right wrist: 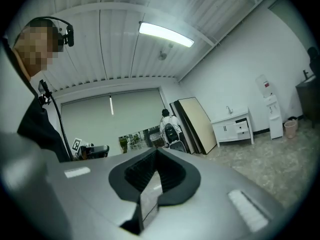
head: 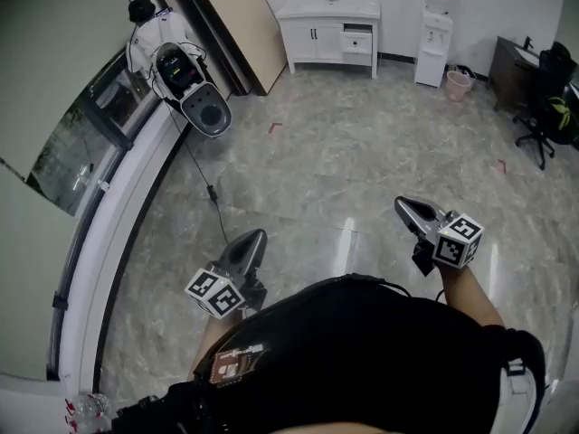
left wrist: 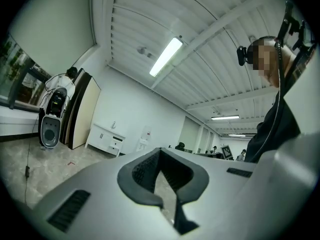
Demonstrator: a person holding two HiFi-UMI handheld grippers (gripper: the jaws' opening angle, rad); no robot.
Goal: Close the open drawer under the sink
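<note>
Both tongs shut, empty. Head view: left gripper (head: 256,238), right gripper (head: 403,206) level over floor (head: 344,152), well apart from drawer (head: 357,42) jutting at upper right of sink cabinet (head: 312,39). Left gripper view: drawer (left wrist: 116,145) tiny, far. Right gripper view: drawer (right wrist: 242,128) likewise far. Get close first, then press closed tips square on drawer front till flush

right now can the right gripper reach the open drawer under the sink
Probably not: the right gripper is far from the open drawer, though only bare floor lies between them.
</note>
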